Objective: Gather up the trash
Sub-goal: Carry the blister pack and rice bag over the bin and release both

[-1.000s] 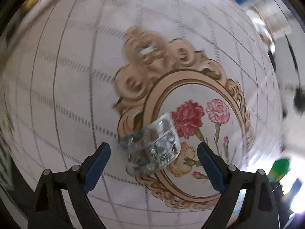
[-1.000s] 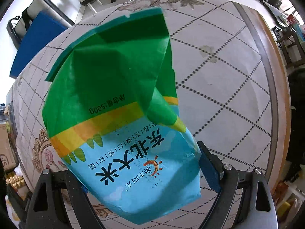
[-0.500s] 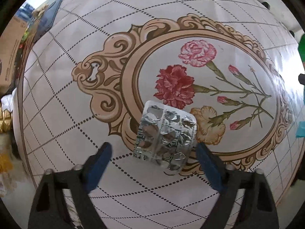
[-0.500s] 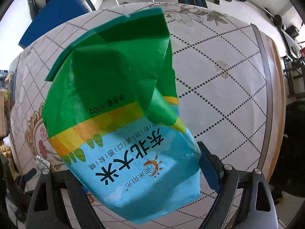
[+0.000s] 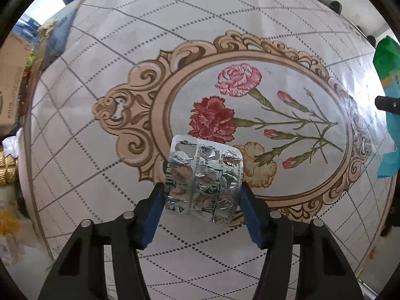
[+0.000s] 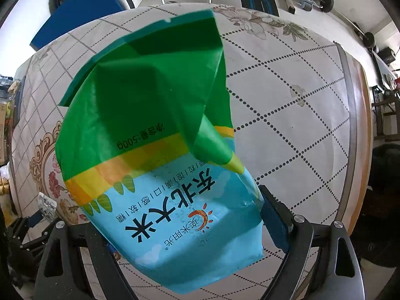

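A crumpled silver blister pack (image 5: 203, 182) lies on the table (image 5: 87, 175) at the lower rim of its printed flower medallion. My left gripper (image 5: 202, 195) points straight down over it. Its jaws are closing, and the blue pads (image 5: 156, 207) touch the pack's two side edges. In the right wrist view the same pack (image 6: 47, 206) shows small at the far left. My right gripper (image 6: 183, 211) is shut on a green and blue rice bag (image 6: 155, 137), held clear above the table (image 6: 287, 100). The bag hides its left finger. The bag's edge (image 5: 386, 57) also shows at the right of the left wrist view.
The round table has a brown outer rim (image 6: 360, 150). A cardboard box (image 5: 10, 82) and a golden object (image 5: 7, 167) stand beyond its left edge. On the floor past the far side lie a blue mat (image 6: 80, 12) and a dumbbell (image 6: 327, 2).
My left gripper rolled and shifted over the blister pack, and its jaws closed in from wide apart to the pack's edges. My right gripper drifted across the table, still holding the bag.
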Demonstrator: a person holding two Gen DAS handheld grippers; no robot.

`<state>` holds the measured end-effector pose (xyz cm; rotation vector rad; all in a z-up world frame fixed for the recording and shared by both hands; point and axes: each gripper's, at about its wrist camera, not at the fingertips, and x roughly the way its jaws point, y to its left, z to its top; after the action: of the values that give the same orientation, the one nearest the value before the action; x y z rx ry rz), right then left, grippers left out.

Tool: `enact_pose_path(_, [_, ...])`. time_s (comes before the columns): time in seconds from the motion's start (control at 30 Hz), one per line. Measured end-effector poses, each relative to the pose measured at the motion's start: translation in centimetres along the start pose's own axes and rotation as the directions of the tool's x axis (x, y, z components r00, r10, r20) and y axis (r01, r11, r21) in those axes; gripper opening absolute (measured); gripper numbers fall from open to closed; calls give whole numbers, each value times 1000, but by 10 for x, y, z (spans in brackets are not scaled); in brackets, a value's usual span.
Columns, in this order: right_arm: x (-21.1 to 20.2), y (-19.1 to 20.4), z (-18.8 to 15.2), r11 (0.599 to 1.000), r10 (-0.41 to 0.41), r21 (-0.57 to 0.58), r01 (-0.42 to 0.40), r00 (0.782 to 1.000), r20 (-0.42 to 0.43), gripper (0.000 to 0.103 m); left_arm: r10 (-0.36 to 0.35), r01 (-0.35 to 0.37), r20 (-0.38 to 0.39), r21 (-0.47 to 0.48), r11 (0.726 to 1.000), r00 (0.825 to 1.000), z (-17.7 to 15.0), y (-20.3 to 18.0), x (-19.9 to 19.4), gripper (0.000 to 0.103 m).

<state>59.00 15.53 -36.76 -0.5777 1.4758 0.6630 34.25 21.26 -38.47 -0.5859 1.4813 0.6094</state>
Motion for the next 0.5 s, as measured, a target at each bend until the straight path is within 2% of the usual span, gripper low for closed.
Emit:
enact_pose_path(0.2, [-31,5,-14,1000,10,-19,-9,999,44,90,48,-44,82,-45,998,996,-11,-12,-43,56])
enact_pose_path(0.3, [-47,3,-31,999,26,-29,-24,997,71,90,59,-50,131,-77,996,990,-23,-19,-68,56])
enact_pose_path(0.4, [-60,8,-52,998,48,-34,-45,994,97,90,78,-56,197,-118,992,977,-43,-19,-96,56])
enact_pose_path(0.5, [-74,14,-83,997,73,-37,-69,990,118,90,80,-44,252,-146,988,964,-76,7,-118,56])
